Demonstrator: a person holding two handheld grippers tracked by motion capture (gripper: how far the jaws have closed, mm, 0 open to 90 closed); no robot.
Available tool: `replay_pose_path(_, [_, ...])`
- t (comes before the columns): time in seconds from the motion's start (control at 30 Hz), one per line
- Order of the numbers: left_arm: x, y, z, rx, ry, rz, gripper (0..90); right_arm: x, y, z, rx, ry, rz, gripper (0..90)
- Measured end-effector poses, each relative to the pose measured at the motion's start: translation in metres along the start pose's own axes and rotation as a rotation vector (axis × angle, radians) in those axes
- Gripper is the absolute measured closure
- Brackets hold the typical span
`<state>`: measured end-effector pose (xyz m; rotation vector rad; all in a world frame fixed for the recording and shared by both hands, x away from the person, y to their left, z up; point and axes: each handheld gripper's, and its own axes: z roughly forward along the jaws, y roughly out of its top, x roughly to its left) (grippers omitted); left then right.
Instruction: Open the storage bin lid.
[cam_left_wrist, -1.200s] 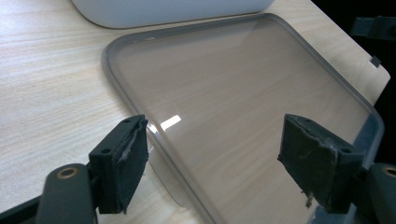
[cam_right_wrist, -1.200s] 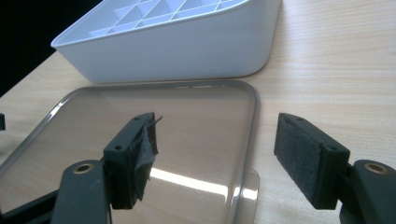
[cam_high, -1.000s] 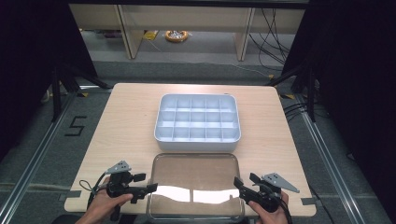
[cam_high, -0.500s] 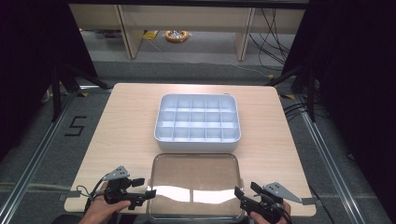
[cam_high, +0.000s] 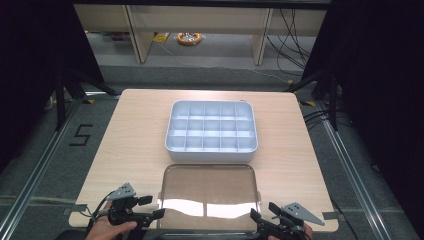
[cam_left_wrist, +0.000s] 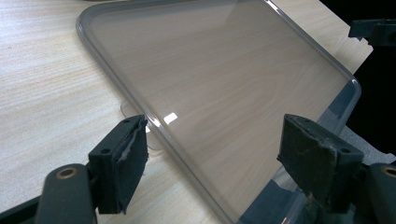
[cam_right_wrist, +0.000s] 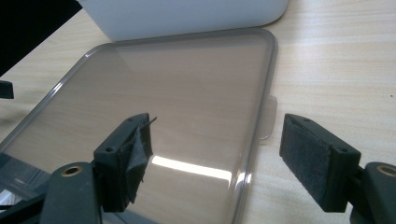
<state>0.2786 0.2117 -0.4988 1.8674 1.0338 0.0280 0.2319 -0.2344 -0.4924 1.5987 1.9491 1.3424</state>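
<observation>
A clear plastic lid (cam_high: 209, 192) lies flat on the wooden table (cam_high: 135, 135), just in front of a white compartment box (cam_high: 211, 131). My left gripper (cam_high: 151, 207) stands open at the lid's near left corner. In the left gripper view its jaws (cam_left_wrist: 215, 140) straddle the lid's rim (cam_left_wrist: 154, 126) without touching it. At the near right corner my right gripper (cam_high: 264, 212) has just been opening its jaws. They stand wide apart (cam_right_wrist: 215, 140) around the lid's right edge (cam_right_wrist: 254, 121) and its small tab (cam_right_wrist: 267, 119), with the pads clear of it.
The box wall (cam_right_wrist: 187, 16) sits close behind the lid. Bare tabletop runs along both sides. The near table edge lies right under my hands. Beyond the table are desk legs, cables and an orange coil (cam_high: 189, 38); a "5" (cam_high: 80, 135) marks the floor at left.
Both grippers have drawn back toward the table's near edge, the right one more. The right jaws stand wider than before. Lid and box have not moved.
</observation>
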Motion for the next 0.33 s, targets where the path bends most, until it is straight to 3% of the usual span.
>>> replay_pose_path(0.17, [-0.0001, -0.0007, -0.0008, 0.002, 0.008, -0.007, 23.4, -0.0006, -0.0018, -0.0002, 0.002, 0.005, -0.004, 25.9])
replay_pose_path(0.23, [0.0, -0.0011, -0.0006, -0.002, 0.008, -0.01, 23.5, 0.0027, -0.0018, -0.001, 0.008, 0.016, 0.041, 26.0])
replay_pose_path(0.27, [-0.0001, -0.0013, -0.0007, -0.001, 0.009, -0.012, 23.5, 0.0, -0.0017, 0.0001, 0.004, 0.006, 0.004, 26.0])
replay_pose_path(0.33, [-0.0003, -0.0015, -0.0011, 0.006, 0.01, -0.016, 23.5, -0.0006, -0.0017, 0.0001, 0.015, 0.006, 0.004, 26.0])
